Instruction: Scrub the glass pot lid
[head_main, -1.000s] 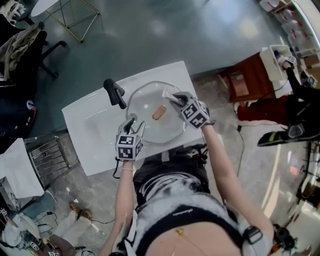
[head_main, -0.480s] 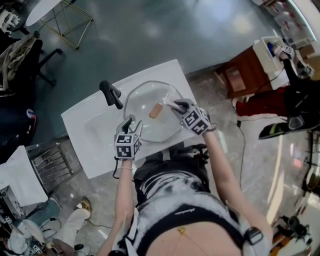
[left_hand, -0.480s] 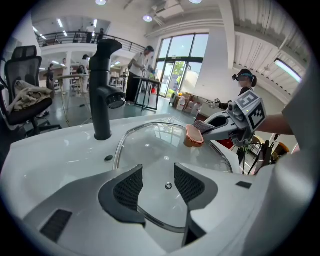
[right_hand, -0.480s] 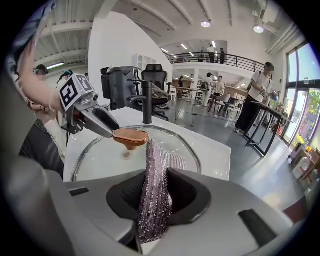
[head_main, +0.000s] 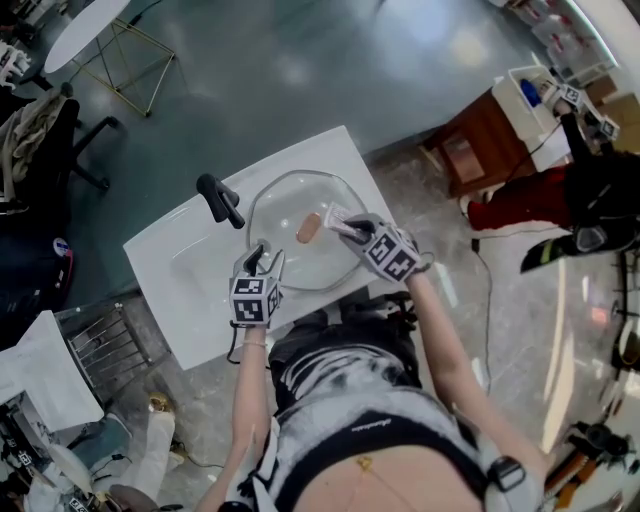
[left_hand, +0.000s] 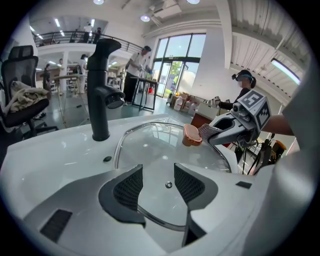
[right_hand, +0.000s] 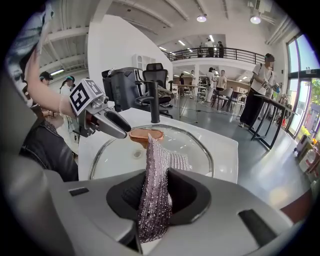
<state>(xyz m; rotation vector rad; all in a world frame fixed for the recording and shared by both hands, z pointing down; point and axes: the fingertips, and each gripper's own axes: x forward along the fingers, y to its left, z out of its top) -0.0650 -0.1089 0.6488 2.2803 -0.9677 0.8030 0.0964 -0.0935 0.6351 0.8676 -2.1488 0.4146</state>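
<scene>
The lid (head_main: 290, 205) lies flat over the white sink (head_main: 175, 255), with its copper knob (head_main: 308, 229) at centre and the black tap (head_main: 220, 200) at its 10 o'clock. The left claw (left_hand: 158, 182) stands apart over the lid's rim at 7 o'clock, gripping nothing. The right claw (right_hand: 157, 186), at 3 o'clock, is clamped on a silvery cloth (right_hand: 156, 152), whose free end reaches the glass just beside the knob.

The glass pot lid (head_main: 285, 205) lies flat across the sink (head_main: 170, 250) (copper knob (head_main: 309, 229) upward); rim metal-edged.
</scene>
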